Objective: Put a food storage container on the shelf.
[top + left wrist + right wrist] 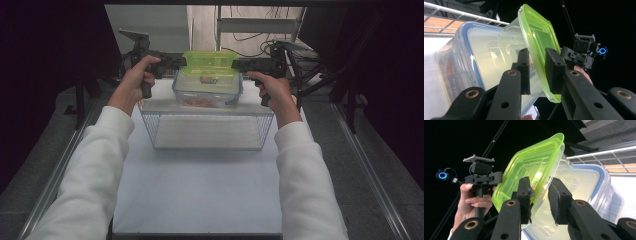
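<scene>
High view: green-lidded container (209, 65) rim under both grippers, contents blurred.

Left gripper (181, 62) and right gripper (238, 64) face inward, jaws clamped.

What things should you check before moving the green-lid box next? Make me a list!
1. Left gripper pinching the edge of the green lid: ok.
2. Right gripper pinching the opposite edge: ok.
3. Green-lid box sits on top of the blue-rimmed box: ok.
4. Green lid held level: ok in the high view.
5. Green lid snapped on tight: cannot tell.
6. Wire basket in front has room inside: ok.
</scene>
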